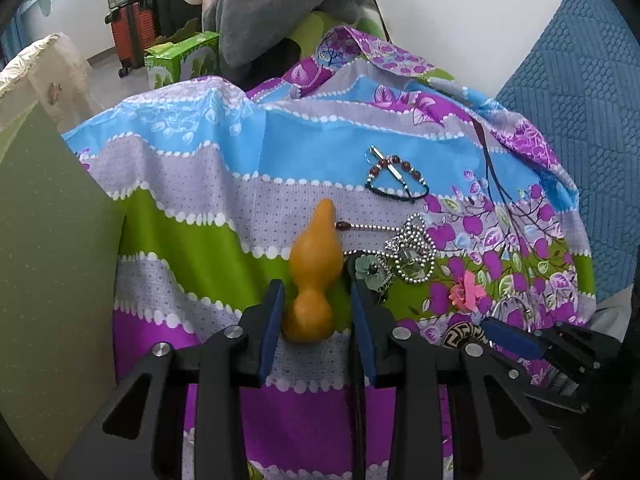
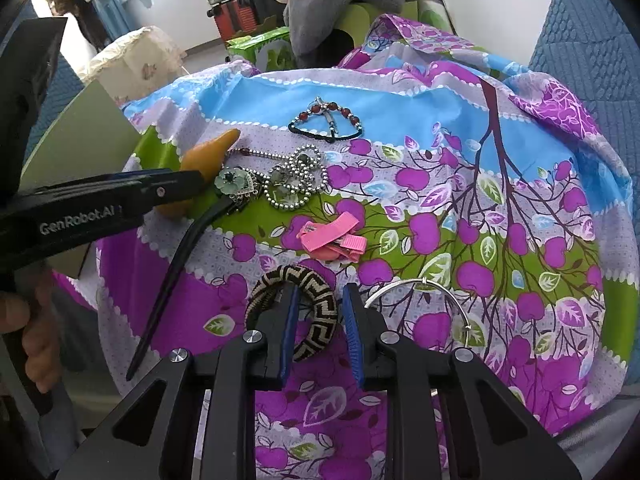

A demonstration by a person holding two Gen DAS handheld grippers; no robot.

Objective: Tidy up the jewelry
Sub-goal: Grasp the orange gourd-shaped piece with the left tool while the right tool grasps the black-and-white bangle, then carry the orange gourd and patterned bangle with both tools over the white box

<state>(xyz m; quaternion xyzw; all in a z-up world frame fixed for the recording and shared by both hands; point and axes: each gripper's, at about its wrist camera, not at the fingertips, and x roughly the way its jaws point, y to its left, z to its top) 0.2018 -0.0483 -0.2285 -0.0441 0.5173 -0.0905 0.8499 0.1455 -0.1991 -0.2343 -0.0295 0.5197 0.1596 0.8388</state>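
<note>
Jewelry lies on a flowered cloth (image 1: 192,208). My left gripper (image 1: 316,288) is open, its jaws either side of an orange gourd pendant (image 1: 314,268) on a silver ball chain (image 1: 408,246); it also shows in the right wrist view (image 2: 168,188). My right gripper (image 2: 320,300) is open, its jaws straddling the rim of a black-and-cream woven bangle (image 2: 308,304). A bead bracelet (image 2: 326,122), a pink hair clip (image 2: 334,238), a green flower hair stick (image 2: 228,192) and a thin silver hoop (image 2: 432,300) lie around.
A green board (image 1: 48,248) stands at the left of the cloth. A blue quilted surface (image 1: 580,92) is at the right. Behind are a grey blanket (image 1: 280,4), a green box (image 1: 184,60) and a red suitcase (image 1: 132,32).
</note>
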